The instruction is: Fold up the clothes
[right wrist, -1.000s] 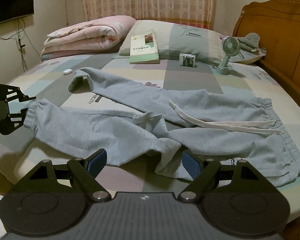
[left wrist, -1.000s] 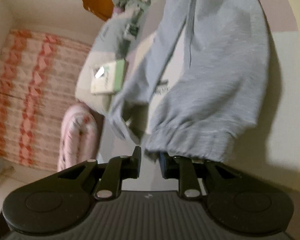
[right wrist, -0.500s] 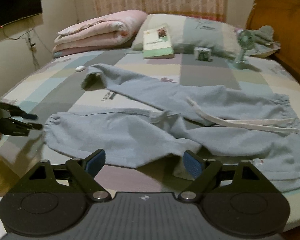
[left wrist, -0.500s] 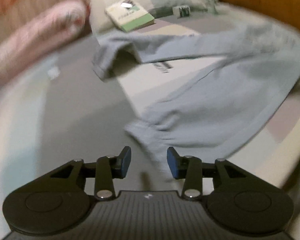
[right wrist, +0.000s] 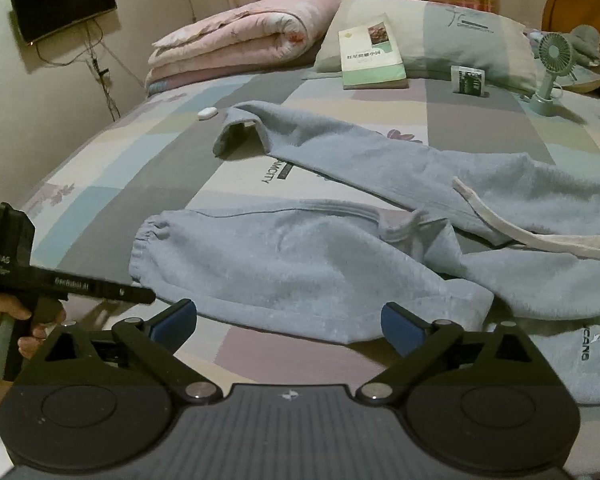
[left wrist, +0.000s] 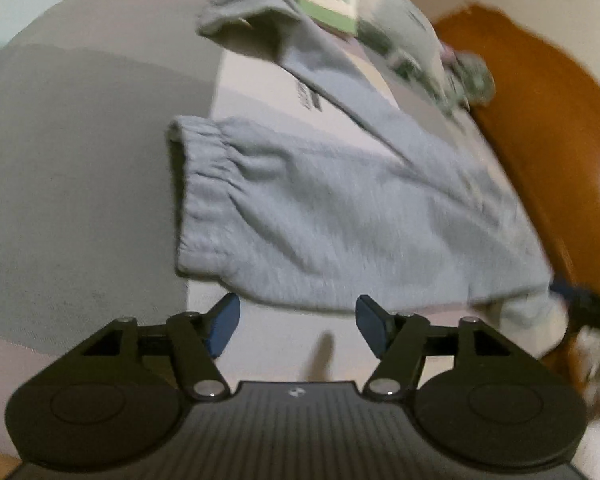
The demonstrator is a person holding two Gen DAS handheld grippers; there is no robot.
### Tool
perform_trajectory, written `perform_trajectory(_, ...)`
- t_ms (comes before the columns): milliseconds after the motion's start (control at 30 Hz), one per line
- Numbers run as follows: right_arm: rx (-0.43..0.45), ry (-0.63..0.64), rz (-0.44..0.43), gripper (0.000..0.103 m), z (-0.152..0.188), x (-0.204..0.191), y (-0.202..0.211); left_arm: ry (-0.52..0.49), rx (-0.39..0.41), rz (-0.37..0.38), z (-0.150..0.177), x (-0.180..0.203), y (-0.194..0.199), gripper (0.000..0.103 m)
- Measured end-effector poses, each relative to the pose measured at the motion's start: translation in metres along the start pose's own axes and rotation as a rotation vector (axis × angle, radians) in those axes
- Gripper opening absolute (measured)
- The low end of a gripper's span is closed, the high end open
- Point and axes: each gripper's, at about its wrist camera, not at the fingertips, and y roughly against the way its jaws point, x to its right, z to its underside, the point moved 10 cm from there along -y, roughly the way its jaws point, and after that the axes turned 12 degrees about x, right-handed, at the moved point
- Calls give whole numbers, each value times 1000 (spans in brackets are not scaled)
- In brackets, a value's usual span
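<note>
While your grey sweatpants lie spread on the bed | left tongs just opened, empty (cuff just ahead) | right tongs spread wide, nothing held

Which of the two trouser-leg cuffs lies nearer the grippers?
The near leg's gathered cuff, flat by the bed edge; the far leg's cuff gapes open near the small white case.

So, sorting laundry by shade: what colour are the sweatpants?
Light grey-blue sweatpants, clearest in the right wrist view.
</note>
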Motion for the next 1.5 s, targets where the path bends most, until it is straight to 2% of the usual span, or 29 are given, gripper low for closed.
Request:
perform_trajectory(233,45,-87,-14,102,1,10,6,181,184,-15,-23,-27,-8,65)
perform_trajectory(400,46,-152,-18,102,7,18,5,247,254,-1,-33,-30,-15,63)
perform_trajectory(500,60,-173,-23,103,7,19,8,202,220,35,-26,-17,-16,67)
perform_trajectory(600,73,-216,-33,103,6,23,8,110,210,38,-19,-5,-15,70)
perform_trajectory(700,68,-244,-35,103,9,26,5,130,217,40,-22,-6,-16,72)
perform_trajectory(800,75,-232,-18,103,11,26,6,121,185,10,-25,-9,-11,72)
perform_trajectory(867,90,-230,-21,103,10,27,7,76,175,-22,-28,-11,-2,72)
perform_trajectory(1000,96,-249,-35,103,11,28,6,-30,213,-81,-40,-19,18,73)
perform_trajectory(1133,71,-279,-49,103,16,29,1,-52,226,-90,-58,-29,11,74)
perform_trajectory(1233,69,-270,-43,103,16,27,2,-46,183,-61,-63,-32,-12,74)
perform_trajectory(1367,73,-264,-33,103,15,28,5,18,127,73,-64,-28,-33,80)
perform_trajectory(1433,65,-267,-32,103,17,29,4,75,104,147,-63,-25,-38,79)
perform_trajectory(1500,58,-269,-33,103,18,29,3,115,105,176,-59,-26,-38,77)
